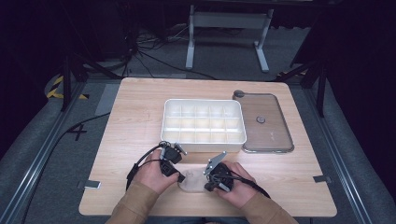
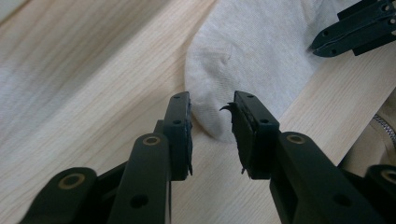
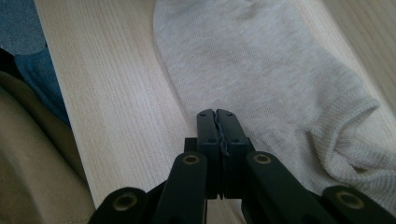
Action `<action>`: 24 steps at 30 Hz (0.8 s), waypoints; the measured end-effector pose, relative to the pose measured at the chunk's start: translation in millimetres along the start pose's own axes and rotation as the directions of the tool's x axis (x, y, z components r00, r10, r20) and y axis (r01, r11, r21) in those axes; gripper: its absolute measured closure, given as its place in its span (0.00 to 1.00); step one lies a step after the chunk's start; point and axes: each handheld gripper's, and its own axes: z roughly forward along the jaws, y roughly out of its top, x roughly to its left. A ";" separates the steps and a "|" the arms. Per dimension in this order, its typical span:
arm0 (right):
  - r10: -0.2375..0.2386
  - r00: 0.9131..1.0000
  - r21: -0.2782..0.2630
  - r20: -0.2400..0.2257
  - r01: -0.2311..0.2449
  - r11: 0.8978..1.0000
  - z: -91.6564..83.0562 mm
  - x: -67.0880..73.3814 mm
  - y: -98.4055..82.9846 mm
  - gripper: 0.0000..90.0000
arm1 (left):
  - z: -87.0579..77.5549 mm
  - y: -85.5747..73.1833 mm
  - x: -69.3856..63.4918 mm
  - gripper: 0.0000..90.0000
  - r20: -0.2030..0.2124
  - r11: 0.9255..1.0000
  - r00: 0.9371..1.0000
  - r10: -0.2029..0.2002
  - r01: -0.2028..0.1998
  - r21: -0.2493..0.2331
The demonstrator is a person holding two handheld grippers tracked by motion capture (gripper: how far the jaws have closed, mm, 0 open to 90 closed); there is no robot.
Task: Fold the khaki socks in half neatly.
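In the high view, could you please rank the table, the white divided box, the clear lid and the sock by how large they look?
1. Table, by far the largest.
2. Divided box.
3. Clear lid, a little smaller than the box.
4. Sock, the smallest, though the hands and grippers hide part of it.

A pale knitted sock (image 1: 192, 179) lies on the wooden bench (image 1: 130, 116), before a white compartment tray (image 1: 203, 125); a clear lid (image 1: 266, 122) lies right of the tray.

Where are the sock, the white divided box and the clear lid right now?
sock (image 3: 261, 65), right gripper view, on its flat middle.
white divided box (image 1: 203, 144), high view, on its near wall.
clear lid (image 1: 273, 135), high view, on its flat panel near the front.
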 end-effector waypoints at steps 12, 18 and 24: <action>0.001 1.000 0.004 -0.003 -0.001 1.000 -0.1 -0.2 0.3 0.99 | 11.0 3.1 -7.3 0.79 -0.054 0.998 0.999 -0.005 0.008 0.062; -0.007 1.000 0.011 0.019 0.006 1.000 0.3 2.7 1.4 0.99 | 13.0 4.3 -14.9 0.79 -0.105 0.998 0.994 -0.014 0.021 0.062; -0.009 1.000 0.013 0.028 0.009 1.000 0.2 4.7 1.5 0.99 | 15.3 5.6 -23.0 0.92 -0.135 0.997 0.991 -0.001 0.011 0.075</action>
